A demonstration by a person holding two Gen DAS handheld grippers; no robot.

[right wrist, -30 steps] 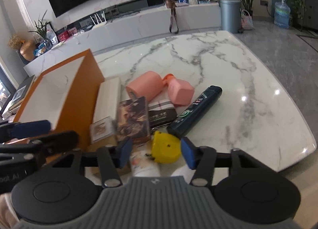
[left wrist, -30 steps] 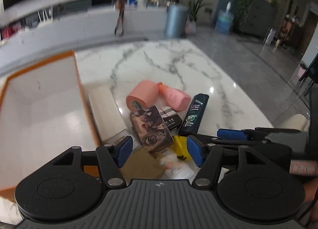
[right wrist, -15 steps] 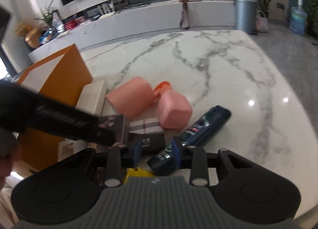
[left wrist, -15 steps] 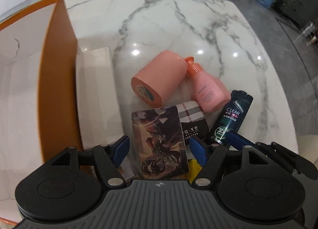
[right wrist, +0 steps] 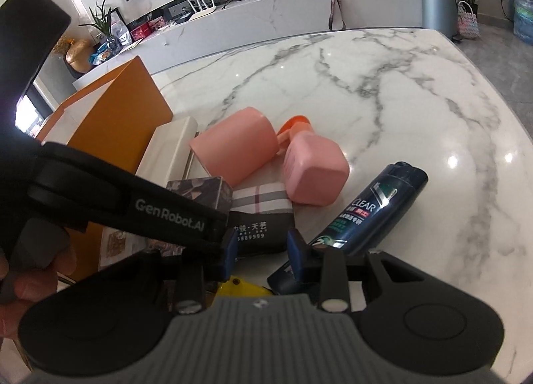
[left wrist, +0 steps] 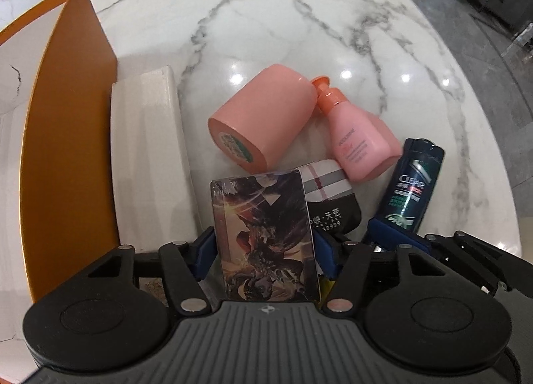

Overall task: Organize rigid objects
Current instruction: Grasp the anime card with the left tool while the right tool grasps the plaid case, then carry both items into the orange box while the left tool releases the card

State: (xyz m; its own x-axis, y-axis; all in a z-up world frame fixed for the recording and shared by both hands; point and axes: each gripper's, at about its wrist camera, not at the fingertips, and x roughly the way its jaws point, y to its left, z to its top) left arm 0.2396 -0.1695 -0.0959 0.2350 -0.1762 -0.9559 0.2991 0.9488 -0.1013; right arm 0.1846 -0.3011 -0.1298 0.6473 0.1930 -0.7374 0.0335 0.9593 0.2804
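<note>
Got my left hand-held gripper (left wrist: 263, 255) closing around the printed card box (left wrist: 265, 237) sitting between its fingers on the table (left wrist: 299, 27), pads look just touching its long edges; stiff, light, glossy, probably slippery.

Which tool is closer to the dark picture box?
Left. The left tool has its blue fingers on both sides of the dark picture box; the right tool sits beside it, over the yellow thing.

Glossy marble table (left wrist: 266, 34) — seemingly plastic bottles (left wrist: 358, 147)
</note>
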